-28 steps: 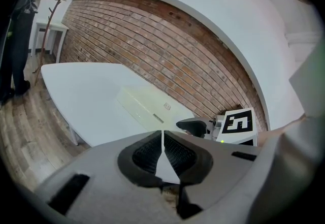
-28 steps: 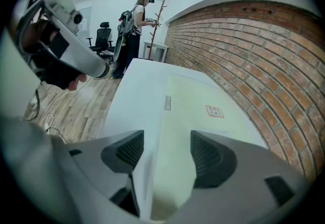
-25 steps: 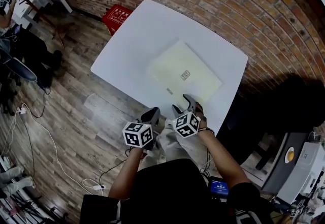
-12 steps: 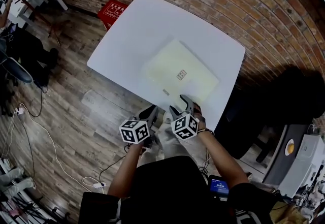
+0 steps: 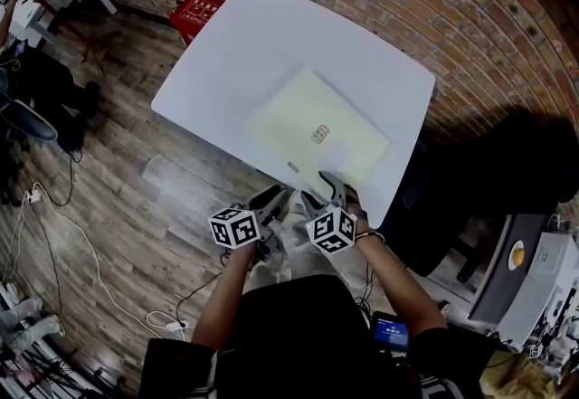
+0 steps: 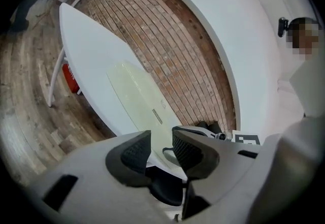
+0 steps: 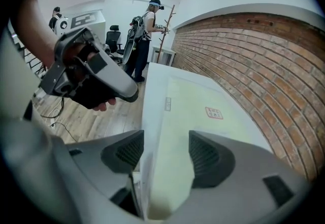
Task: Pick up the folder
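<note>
A pale yellow folder (image 5: 317, 130) lies flat on the white table (image 5: 244, 44), close to the near edge, with a small red label on top. My right gripper (image 5: 330, 185) is at that near edge, open wide. In the right gripper view its jaws (image 7: 162, 154) straddle the table edge and the near end of the folder (image 7: 198, 111) without pressing on it. My left gripper (image 5: 271, 200) hangs just off the table edge, to the left of the right one. Its jaws (image 6: 161, 149) have just been opening and stand a little apart, with nothing between them.
A brick wall (image 5: 470, 17) runs behind and to the right of the table. A red crate (image 5: 197, 13) sits on the wooden floor at the far left corner. Cables (image 5: 81, 243) trail over the floor at the left. A person (image 7: 147, 30) stands far back in the room.
The left gripper has rolled and sunk a little beside the table edge, and its jaws have parted. The right gripper has shifted slightly along the near edge and stays open.
</note>
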A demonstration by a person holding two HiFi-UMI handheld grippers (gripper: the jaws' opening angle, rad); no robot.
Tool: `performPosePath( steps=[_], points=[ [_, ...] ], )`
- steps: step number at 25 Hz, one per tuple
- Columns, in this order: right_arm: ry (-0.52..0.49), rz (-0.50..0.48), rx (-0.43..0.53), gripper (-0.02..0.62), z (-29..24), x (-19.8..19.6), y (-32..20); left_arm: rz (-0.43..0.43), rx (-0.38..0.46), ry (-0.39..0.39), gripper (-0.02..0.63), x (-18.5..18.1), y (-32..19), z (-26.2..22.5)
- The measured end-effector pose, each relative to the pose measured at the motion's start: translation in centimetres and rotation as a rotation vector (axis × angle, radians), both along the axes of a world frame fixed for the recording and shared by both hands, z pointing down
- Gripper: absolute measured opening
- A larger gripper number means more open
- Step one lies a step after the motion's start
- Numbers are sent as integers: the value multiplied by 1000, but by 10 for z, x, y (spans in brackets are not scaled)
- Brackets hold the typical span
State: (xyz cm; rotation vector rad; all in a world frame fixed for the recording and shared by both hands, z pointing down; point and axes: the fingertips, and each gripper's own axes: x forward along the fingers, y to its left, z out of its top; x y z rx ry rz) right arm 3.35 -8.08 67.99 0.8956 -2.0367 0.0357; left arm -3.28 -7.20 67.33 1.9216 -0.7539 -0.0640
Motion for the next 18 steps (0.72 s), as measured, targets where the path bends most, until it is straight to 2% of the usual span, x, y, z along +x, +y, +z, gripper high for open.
performPosePath(
  steps=[3, 8, 18],
  points=[
    [-4, -17, -5, 275, -1, 3, 10, 11, -26, 31, 136, 6, 5, 5],
    [-20, -21, -10, 273, -3, 5, 22, -18, -48, 83, 170, 7, 5, 11],
    [-12, -64, -16, 273, -2, 4, 45, -61, -98, 240, 253, 11, 3, 23]
  ],
)
